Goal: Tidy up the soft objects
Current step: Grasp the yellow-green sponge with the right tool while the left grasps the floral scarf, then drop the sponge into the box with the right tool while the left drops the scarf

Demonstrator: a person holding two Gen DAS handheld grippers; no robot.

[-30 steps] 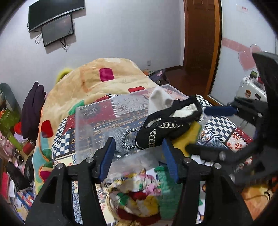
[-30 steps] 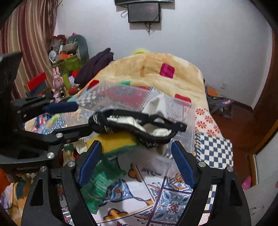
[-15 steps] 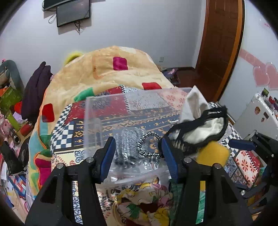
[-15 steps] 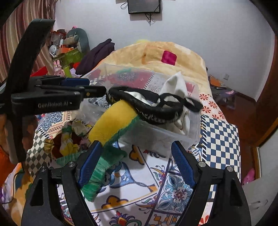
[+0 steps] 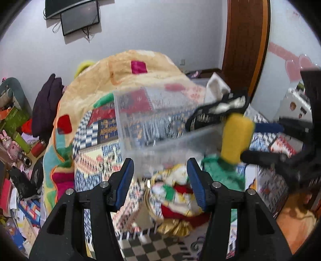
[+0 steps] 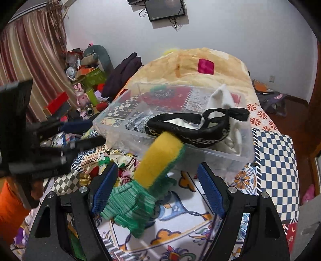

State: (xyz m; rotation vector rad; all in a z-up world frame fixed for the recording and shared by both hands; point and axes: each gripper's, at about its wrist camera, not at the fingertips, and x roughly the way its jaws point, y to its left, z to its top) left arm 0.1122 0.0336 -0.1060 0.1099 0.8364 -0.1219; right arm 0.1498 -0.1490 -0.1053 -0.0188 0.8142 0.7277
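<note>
A yellow-green sock (image 6: 158, 172) leans between the closing right claw (image 6: 154, 190), pads not yet pressing, and may slump short of the bin (image 6: 220, 158); left claw (image 5: 160, 180) hangs open, empty.

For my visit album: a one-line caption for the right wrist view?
Open tongs frame a yellow-and-green plush leaning toward a clear bin.

A dark wall-mounted screen (image 6: 165, 8) hangs above a bed heaped with an orange patchwork blanket (image 6: 200, 60). Striped curtains (image 6: 34, 56) flank cluttered shelves at left; a wooden door (image 5: 246, 40) stands at right.
</note>
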